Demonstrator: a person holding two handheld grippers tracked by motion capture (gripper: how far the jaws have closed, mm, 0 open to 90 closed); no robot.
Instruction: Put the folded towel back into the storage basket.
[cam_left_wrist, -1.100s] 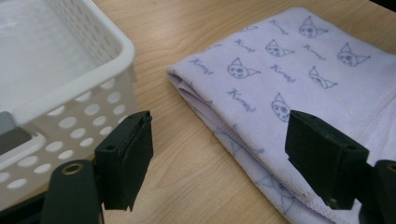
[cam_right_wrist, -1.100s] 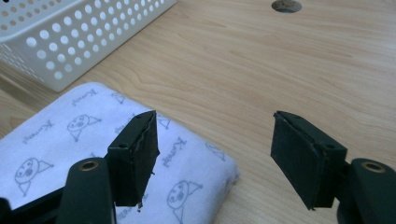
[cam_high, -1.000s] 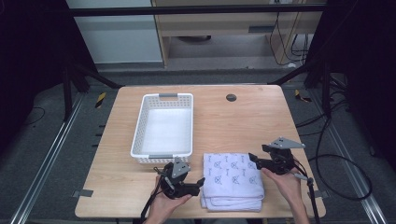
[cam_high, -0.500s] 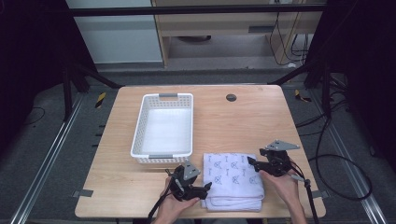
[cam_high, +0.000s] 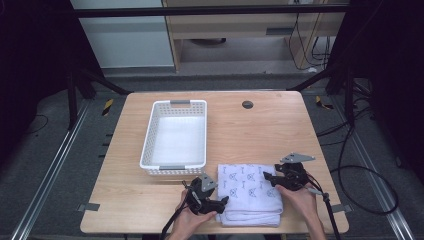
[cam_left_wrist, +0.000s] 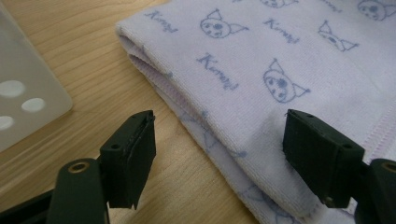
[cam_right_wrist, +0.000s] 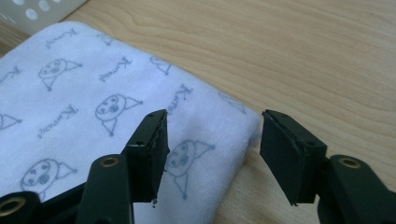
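White perforated basket (cam_high: 174, 136) sits left of centre on the wooden table (cam_high: 260, 130), empty as far as the high view shows, its near rim just beyond the folded towel (cam_high: 251, 192). The towel, pale lilac with a printed cat-face pattern, lies flat near the table's front edge, right of centre. Left gripper (cam_high: 216, 204) is at the towel's left folded edge, close to the front-left corner of the cloth; jaws spread wide, holding nothing. In the left gripper view one jaw hangs over bare wood and the other over the top of the towel (cam_left_wrist: 261, 60), so the stacked layers sit between them. Risk here: if the lower jaw does not get under the bottom layer, it would likely pinch only the upper folds and the stack could peel open on lifting. Right gripper (cam_high: 271, 178) is at the towel's right edge, nearer the far-right corner; jaws likewise apart and empty. In the right gripper view one jaw is above the cloth and the other is off the rounded corner (cam_right_wrist: 233, 126) over wood. Risk: a bite this close to the corner may be shallow and slip. Uneven lift between the hands could sag the middle and catch the basket rim.
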